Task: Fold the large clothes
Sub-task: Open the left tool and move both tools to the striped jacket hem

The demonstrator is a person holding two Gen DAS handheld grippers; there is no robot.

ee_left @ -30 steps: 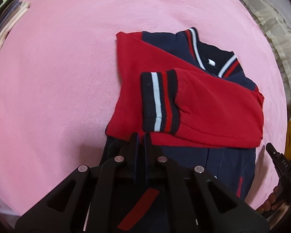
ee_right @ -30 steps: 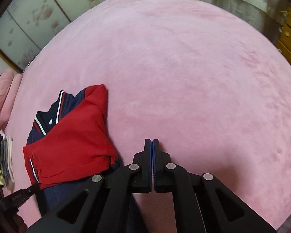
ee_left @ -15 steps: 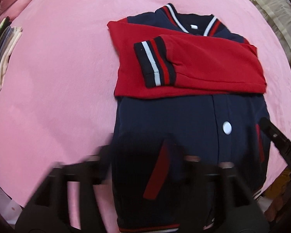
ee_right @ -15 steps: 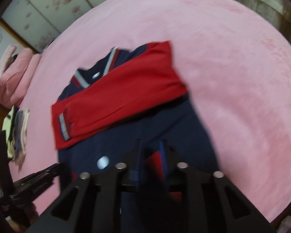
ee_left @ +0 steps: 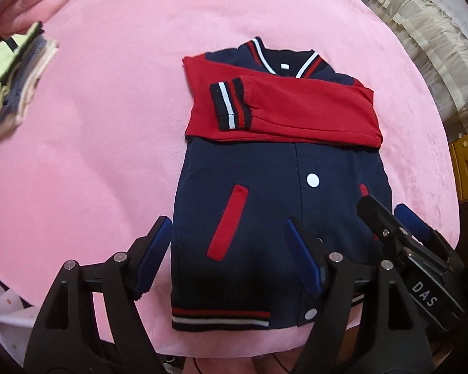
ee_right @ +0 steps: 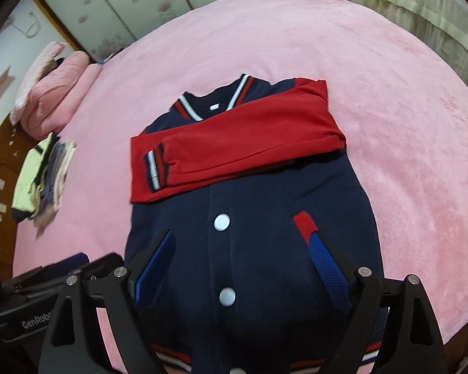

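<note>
- A navy-and-red jacket (ee_left: 265, 187) lies flat on a pink blanket (ee_left: 109, 124), red sleeves folded across its chest.
- Left gripper (ee_left: 231, 255) and right gripper (ee_right: 246, 261) hover above its hem, jaws opening, holding nothing.

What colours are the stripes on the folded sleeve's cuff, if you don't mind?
Navy with white and red stripes on the cuff, clearest in the left wrist view.
</note>
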